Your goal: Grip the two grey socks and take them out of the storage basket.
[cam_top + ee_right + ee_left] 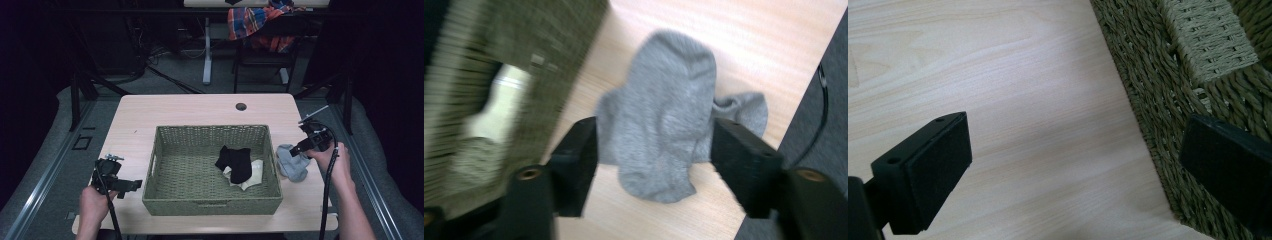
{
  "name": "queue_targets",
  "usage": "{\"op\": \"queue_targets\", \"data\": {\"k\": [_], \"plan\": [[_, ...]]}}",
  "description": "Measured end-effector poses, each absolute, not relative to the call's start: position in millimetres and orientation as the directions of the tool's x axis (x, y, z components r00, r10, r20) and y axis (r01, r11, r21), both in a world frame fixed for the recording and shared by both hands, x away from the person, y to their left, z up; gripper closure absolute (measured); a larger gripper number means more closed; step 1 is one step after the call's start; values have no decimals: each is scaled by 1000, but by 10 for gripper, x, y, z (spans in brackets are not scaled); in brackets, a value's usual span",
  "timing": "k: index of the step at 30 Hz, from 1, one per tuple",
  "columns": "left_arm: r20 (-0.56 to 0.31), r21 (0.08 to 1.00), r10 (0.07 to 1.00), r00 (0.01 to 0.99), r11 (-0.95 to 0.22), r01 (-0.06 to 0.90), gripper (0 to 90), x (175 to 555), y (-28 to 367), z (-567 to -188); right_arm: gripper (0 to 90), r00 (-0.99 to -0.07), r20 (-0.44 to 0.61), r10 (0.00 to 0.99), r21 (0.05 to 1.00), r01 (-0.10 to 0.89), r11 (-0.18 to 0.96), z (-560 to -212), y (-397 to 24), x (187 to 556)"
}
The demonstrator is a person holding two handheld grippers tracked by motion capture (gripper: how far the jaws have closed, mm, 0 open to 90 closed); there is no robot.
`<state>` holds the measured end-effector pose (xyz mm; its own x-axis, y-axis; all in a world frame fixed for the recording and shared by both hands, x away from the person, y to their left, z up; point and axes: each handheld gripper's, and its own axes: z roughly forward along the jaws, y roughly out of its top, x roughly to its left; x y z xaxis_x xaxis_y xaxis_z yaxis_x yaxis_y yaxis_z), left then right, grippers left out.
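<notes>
right gripper (654,150): jaws standing apart, gripping nothing | grey sock (669,110): soft, fuzzy, crumpled, lying near the pale wood-grain surface's (175,110) right edge beside woven green basket (210,205) | left gripper (1073,165): jaws gaping wide, hovering near the left edge

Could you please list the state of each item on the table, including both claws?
Grey sock: crumpled on the table, right of the basket, not gripped.
Black sock: inside the basket, draped over the cream sock.
Cream sock: in the basket, partly covered.
Basket: upright, open-topped.
Left claw: open, empty, beside the basket.
Right claw: open over the grey sock.
</notes>
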<state>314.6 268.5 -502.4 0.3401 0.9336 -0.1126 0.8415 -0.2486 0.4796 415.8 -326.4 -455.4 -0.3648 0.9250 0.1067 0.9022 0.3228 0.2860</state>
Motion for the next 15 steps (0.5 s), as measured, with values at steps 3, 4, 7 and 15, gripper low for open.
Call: {"op": "queue_targets", "data": {"k": [3, 4, 7, 15], "plan": [[-113, 479, 934, 340, -249, 842, 7, 3147, 2685, -5024, 182, -381, 123, 916, 331, 886, 324, -4363, -3245, 4084], [-113, 480, 933, 340, -249, 841, 7, 3147, 2684, -5024, 173, -396, 128, 909, 341, 879, 334, -4292, -3226, 4057], [-112, 480, 933, 341, -249, 841, 7, 3146, 2685, -5023, 147, -429, 126, 894, 362, 859, 362, -4158, -3153, 3988], [-113, 481, 933, 342, -250, 841, 7, 3147, 2687, -5022, 116, -551, 103, 828, 398, 786, 473, -3930, -2772, 3793]]}}
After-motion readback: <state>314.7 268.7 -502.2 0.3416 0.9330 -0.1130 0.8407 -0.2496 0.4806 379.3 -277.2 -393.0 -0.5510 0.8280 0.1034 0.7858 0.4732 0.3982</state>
